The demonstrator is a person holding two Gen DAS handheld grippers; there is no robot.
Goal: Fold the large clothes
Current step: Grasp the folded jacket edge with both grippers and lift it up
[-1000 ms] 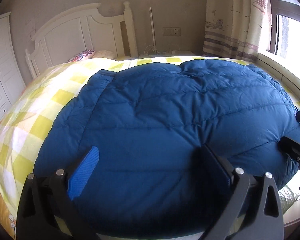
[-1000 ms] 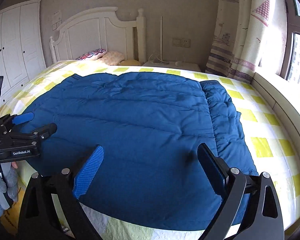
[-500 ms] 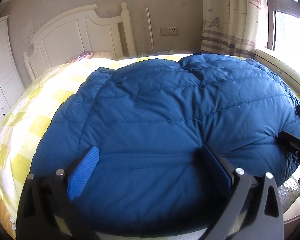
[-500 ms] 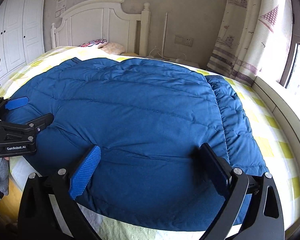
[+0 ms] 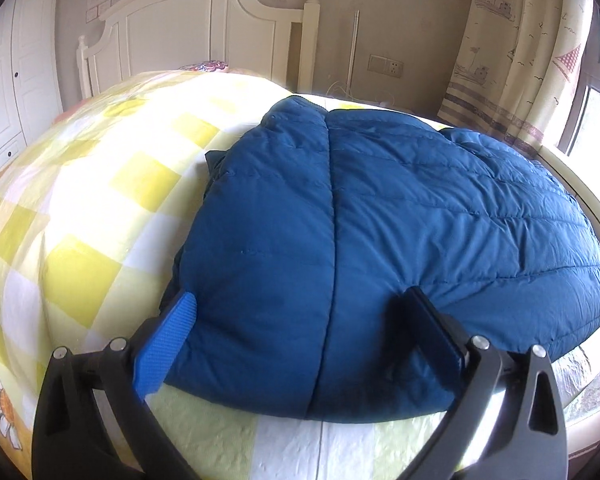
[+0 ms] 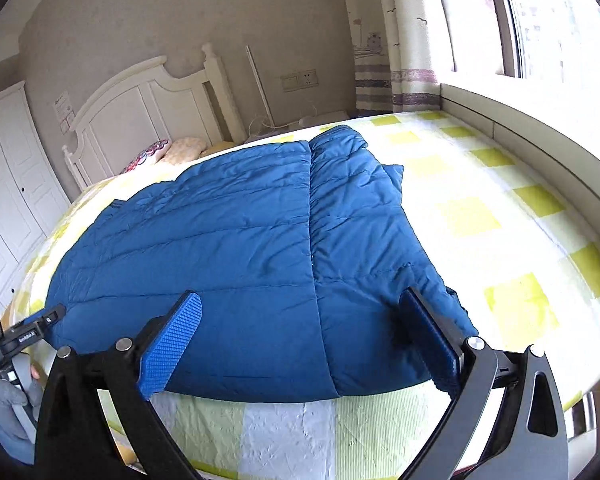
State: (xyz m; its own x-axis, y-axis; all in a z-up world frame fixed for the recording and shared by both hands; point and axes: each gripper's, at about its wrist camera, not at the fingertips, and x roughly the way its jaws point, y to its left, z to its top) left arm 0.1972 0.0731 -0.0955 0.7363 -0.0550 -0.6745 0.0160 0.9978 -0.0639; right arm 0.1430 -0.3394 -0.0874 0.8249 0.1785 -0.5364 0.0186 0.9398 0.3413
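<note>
Left wrist view: blue quilted jacket (image 5: 380, 240) spread on a yellow-checked bed (image 5: 100, 200).

Both tongs gape wide, holding nothing. Left gripper (image 5: 300, 328) faces the jacket's near-left corner, right gripper (image 6: 300, 320) its near-right corner; the hem runs across, between them.

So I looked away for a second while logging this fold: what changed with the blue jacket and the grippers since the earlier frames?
Both views swung apart: the left gripper moved toward the blue jacket's left edge, so more yellow checked bedspread shows there; the right gripper moved toward its right edge. Nothing was grasped or released. The jacket stayed flat on the bed, both grippers open.
</note>
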